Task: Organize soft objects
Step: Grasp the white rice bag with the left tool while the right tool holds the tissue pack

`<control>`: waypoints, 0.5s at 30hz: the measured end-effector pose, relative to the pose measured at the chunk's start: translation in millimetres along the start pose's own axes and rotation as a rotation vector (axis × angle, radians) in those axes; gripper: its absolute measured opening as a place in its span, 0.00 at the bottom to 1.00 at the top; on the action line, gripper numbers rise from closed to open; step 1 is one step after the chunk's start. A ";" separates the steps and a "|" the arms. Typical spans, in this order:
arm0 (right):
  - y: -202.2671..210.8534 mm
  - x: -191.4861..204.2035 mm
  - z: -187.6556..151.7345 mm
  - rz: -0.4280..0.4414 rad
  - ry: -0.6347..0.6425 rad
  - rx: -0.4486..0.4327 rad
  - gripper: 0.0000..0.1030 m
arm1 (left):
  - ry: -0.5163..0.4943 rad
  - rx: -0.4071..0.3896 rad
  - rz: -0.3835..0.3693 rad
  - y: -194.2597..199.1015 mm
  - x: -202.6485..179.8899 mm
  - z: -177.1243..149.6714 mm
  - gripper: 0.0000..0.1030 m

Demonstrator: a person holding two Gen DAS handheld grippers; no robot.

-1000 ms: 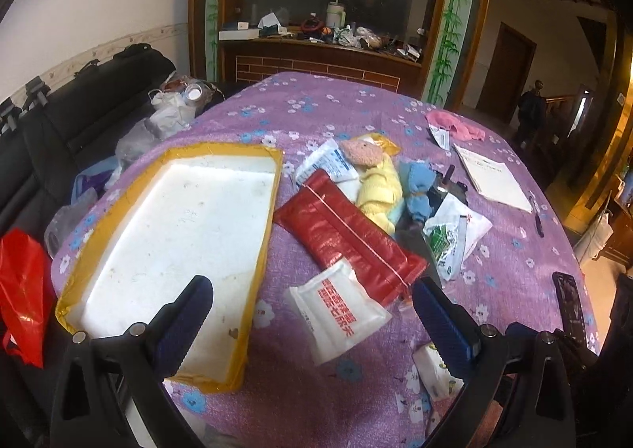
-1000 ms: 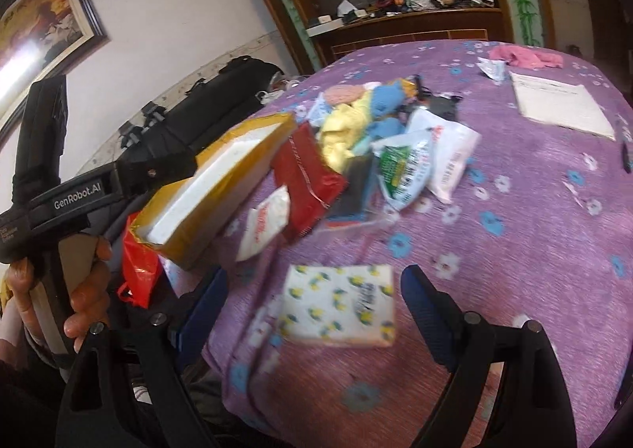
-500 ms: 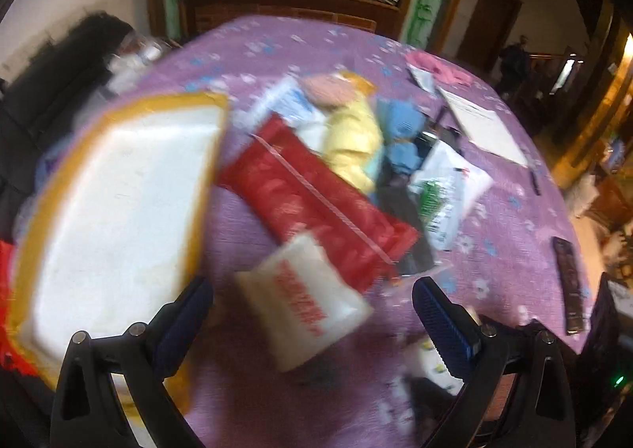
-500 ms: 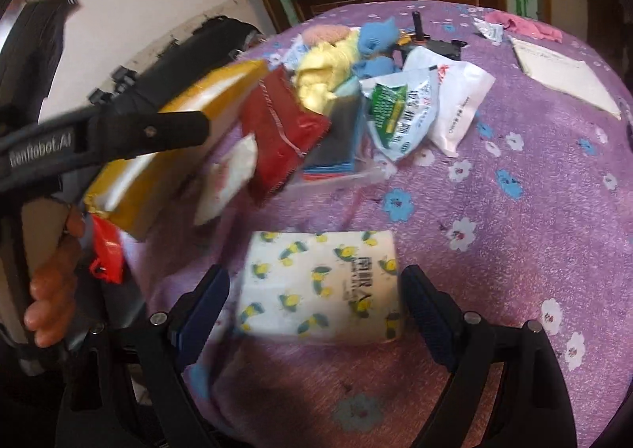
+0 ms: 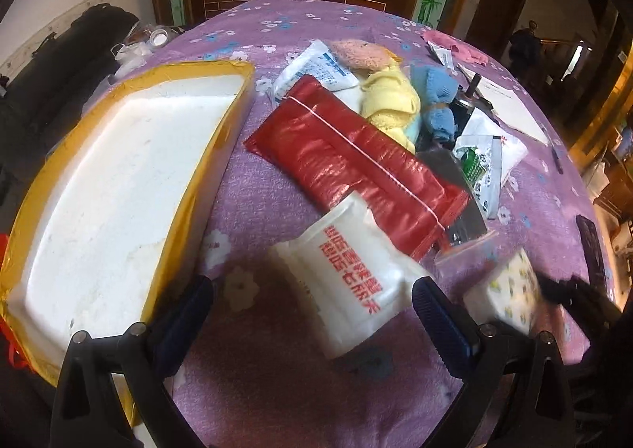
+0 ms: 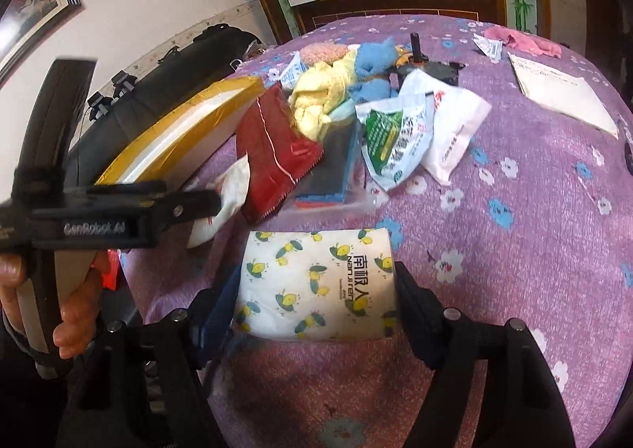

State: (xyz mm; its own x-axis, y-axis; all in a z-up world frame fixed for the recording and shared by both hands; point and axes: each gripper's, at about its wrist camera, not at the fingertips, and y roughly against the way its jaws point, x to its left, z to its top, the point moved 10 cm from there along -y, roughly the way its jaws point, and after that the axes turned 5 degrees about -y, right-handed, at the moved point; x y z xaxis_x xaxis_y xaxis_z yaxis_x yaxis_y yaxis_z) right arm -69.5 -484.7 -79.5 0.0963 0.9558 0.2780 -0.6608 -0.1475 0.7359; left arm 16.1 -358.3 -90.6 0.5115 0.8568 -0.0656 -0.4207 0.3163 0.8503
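Observation:
My left gripper (image 5: 312, 313) is open, its fingers either side of a white pack with red print (image 5: 348, 282) that lies on the purple tablecloth. My right gripper (image 6: 316, 290) stands around a white tissue pack with bee print (image 6: 316, 286), both pads against its sides. That pack also shows in the left wrist view (image 5: 506, 293). A white foam tray with yellow tape edges (image 5: 118, 187) lies left. A red packet (image 5: 356, 167), yellow cloth (image 5: 391, 100) and blue cloth (image 5: 435, 96) lie in a pile.
Green-printed and white bags (image 6: 399, 139) lie right of the pile. Papers (image 6: 561, 92) and a pink cloth (image 6: 522, 40) sit at the far right. A black remote (image 5: 589, 246) lies near the right edge. A black sofa (image 5: 59, 60) stands left of the table.
Both grippers have moved forward and down. The left now straddles the white pack; the right has come around the bee-print tissue pack and narrowed onto it.

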 end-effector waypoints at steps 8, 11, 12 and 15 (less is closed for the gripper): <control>-1.5 -21.6 9.4 -0.074 -0.079 -0.025 0.72 | -0.078 0.007 -0.034 -16.2 -33.3 7.7 0.99; 1.2 -27.9 8.3 -0.070 -0.106 -0.029 0.72 | -0.064 0.037 -0.046 -32.5 -31.6 -0.5 0.91; 2.0 -29.8 8.8 -0.071 -0.113 -0.035 0.72 | -0.076 0.016 -0.023 -31.3 -28.8 -1.6 0.82; 2.9 -30.0 8.7 -0.065 -0.123 -0.041 0.72 | -0.044 -0.021 -0.017 -25.5 -13.3 -4.1 0.61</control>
State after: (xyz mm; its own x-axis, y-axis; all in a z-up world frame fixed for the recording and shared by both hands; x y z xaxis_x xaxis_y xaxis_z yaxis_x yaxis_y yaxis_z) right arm -67.8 -516.0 -80.3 0.2288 0.9243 0.3056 -0.6798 -0.0730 0.7298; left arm 16.9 -376.1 -113.6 0.5507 0.8328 -0.0561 -0.4274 0.3391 0.8380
